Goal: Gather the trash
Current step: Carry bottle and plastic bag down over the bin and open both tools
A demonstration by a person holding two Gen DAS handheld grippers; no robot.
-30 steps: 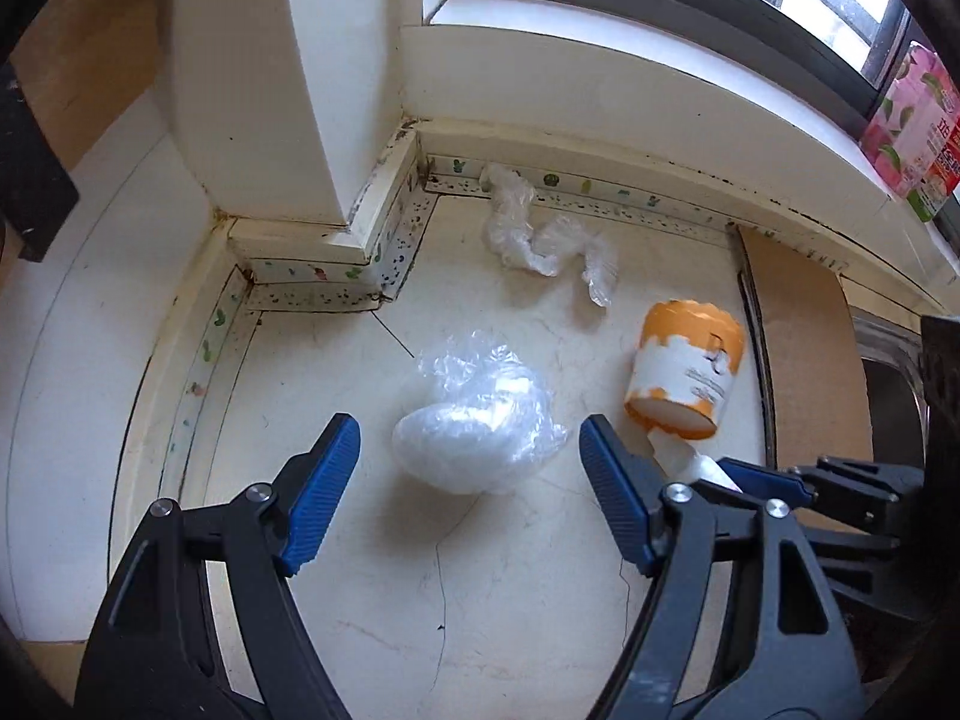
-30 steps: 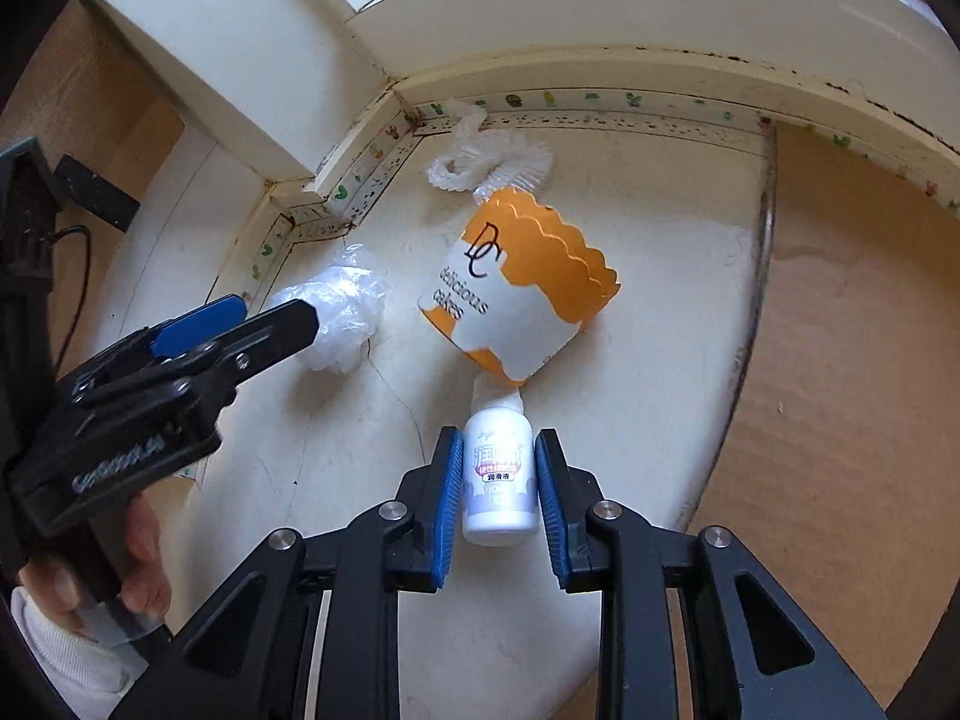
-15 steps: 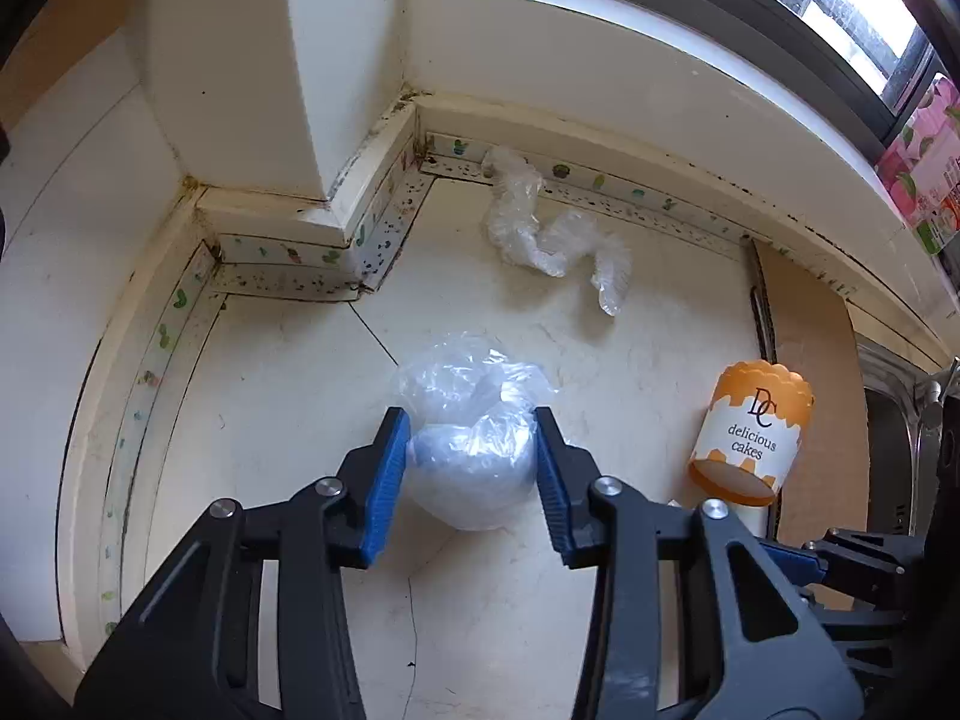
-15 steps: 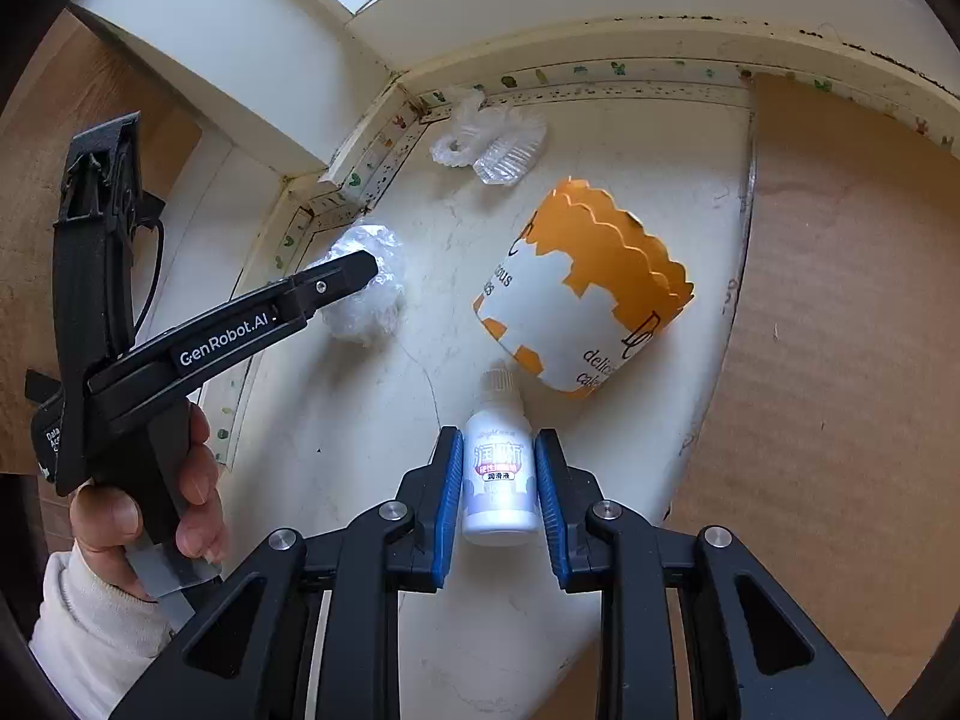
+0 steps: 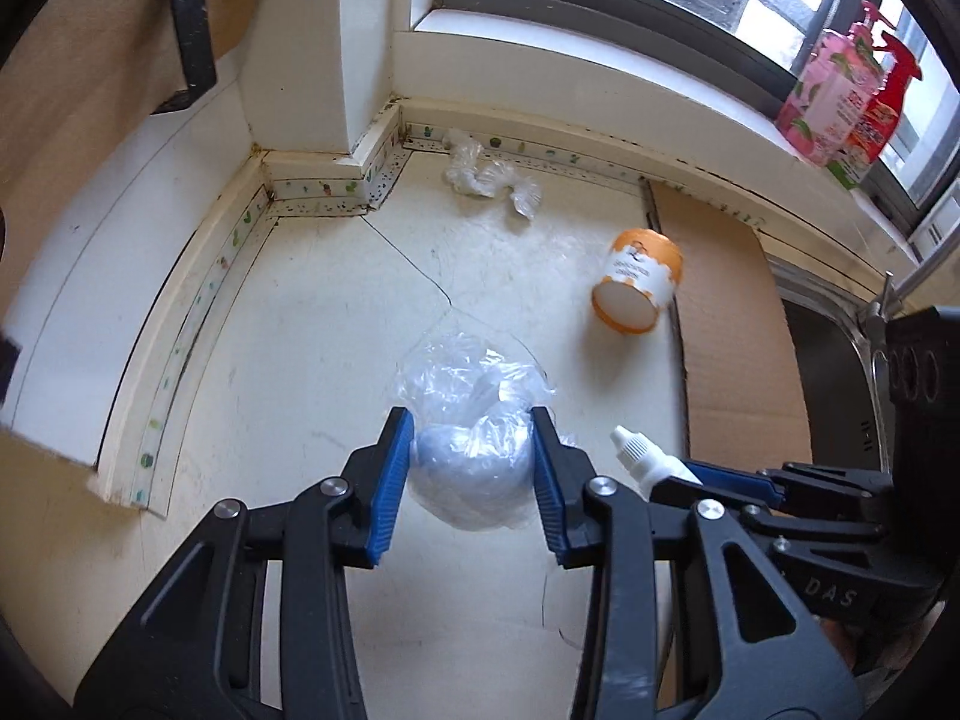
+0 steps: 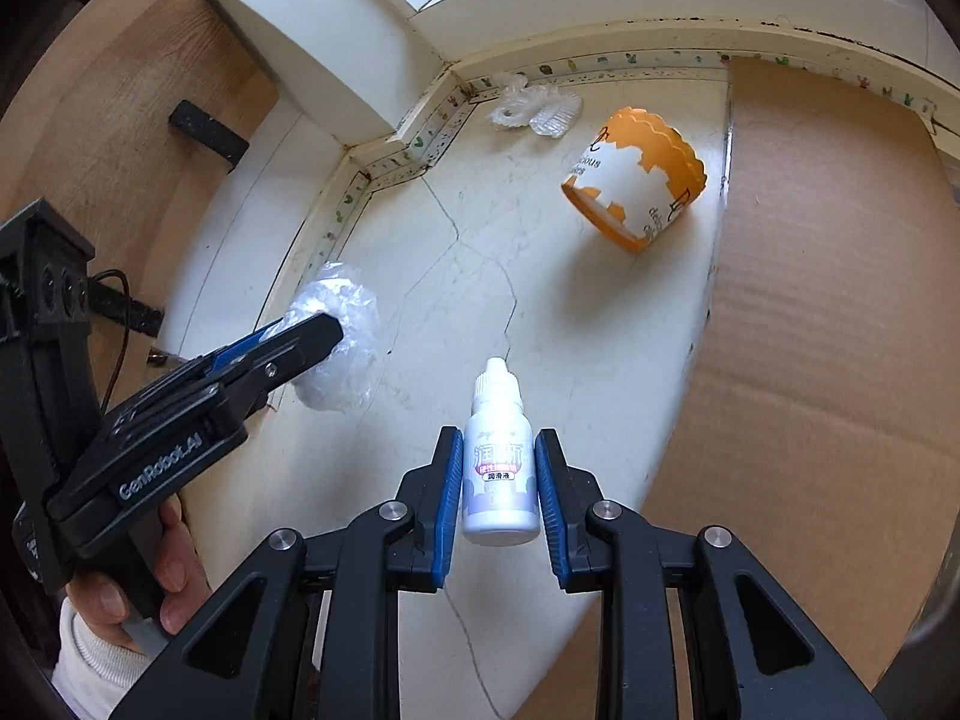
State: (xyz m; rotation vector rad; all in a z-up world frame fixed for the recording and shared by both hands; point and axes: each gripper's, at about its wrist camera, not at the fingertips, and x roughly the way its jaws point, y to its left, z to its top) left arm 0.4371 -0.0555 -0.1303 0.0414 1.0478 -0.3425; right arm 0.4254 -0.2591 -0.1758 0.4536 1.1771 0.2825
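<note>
Bottle (image 6: 499,468) in right claw (image 6: 498,498); bag (image 5: 474,468) in left claw (image 5: 473,474)

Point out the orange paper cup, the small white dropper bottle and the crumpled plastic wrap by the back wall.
orange paper cup (image 6: 636,180), right wrist view, its printed side.
dropper bottle (image 6: 499,468), right wrist view, its label.
crumpled plastic wrap (image 5: 489,179), left wrist view, its middle.

Cracked white counter (image 5: 312,324): cup (image 5: 637,282), wrapper (image 5: 489,179), cardboard (image 5: 729,324).
</note>
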